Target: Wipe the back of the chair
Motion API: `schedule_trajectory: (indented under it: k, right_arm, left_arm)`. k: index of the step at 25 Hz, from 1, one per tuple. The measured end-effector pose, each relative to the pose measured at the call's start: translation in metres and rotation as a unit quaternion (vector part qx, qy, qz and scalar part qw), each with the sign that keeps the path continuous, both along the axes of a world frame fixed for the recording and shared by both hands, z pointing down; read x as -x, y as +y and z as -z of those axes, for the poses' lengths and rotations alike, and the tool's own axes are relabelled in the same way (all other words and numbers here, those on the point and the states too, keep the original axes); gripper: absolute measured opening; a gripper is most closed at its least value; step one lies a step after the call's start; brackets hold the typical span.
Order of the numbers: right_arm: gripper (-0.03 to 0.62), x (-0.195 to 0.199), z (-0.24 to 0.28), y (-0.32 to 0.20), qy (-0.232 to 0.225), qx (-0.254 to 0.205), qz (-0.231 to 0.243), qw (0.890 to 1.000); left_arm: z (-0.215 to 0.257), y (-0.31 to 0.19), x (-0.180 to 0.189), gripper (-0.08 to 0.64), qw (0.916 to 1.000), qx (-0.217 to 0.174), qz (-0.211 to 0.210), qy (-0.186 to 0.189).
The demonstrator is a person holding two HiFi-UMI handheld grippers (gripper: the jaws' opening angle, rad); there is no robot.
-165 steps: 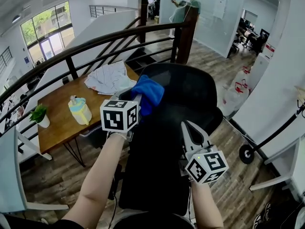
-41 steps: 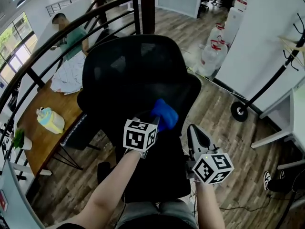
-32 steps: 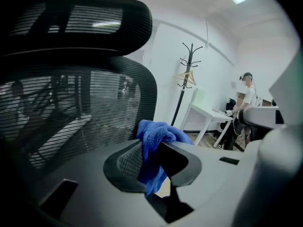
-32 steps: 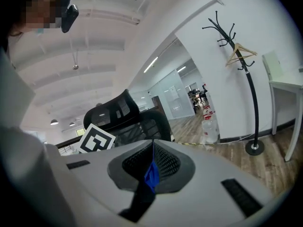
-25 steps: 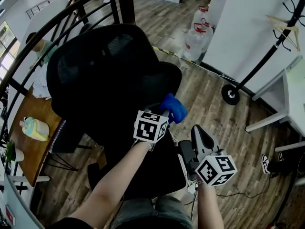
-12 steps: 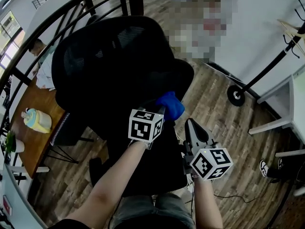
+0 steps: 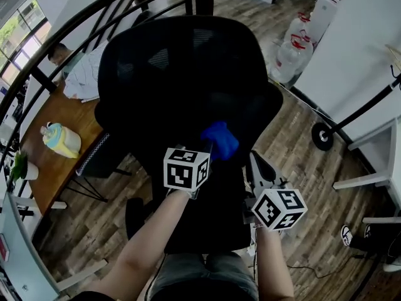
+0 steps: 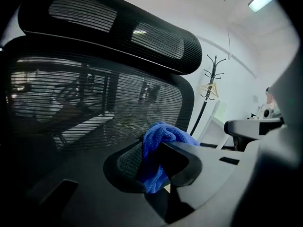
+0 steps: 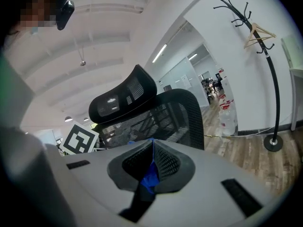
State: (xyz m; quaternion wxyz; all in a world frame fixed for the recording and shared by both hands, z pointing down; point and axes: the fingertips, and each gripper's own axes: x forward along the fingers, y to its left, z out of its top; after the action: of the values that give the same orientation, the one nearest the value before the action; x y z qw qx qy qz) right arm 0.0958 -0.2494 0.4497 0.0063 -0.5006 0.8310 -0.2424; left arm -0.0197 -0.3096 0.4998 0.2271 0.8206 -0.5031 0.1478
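A black mesh office chair stands before me, its back (image 7: 188, 86) turned my way in the head view. My left gripper (image 7: 210, 149) is shut on a blue cloth (image 7: 219, 141) and holds it against the lower part of the chair back. The left gripper view shows the cloth (image 8: 158, 143) bunched between the jaws, touching the mesh (image 8: 94, 103) below the headrest (image 8: 118, 27). My right gripper (image 7: 258, 167) hangs just right of the cloth, with its jaws together and nothing gripped. In the right gripper view, blue shows only through the slit of the gripper (image 9: 152, 151).
A wooden table (image 7: 44, 111) at the left carries a pale jug (image 7: 61, 140) and folded clothes (image 7: 84, 80). A dark railing (image 7: 75, 24) curves behind the chair, with a person (image 7: 59, 52) beyond it. A coat stand's base (image 7: 322, 135) and water bottles (image 7: 291, 49) are at the right.
The blue cloth has gone from the top of the chair back down to its lower part. Over the last half second both grippers have hardly moved; the head view has shifted a little.
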Motion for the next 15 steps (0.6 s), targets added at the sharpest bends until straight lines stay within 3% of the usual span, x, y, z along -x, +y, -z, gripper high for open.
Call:
schedule_trajectory:
  k: [15]
  right_arm:
    - [0.028, 0.112, -0.015, -0.002, 0.005, 0.018, 0.114, 0.993]
  left_arm:
    - [0.005, 0.032, 0.143, 0.084, 0.9899, -0.007, 0.141, -0.016]
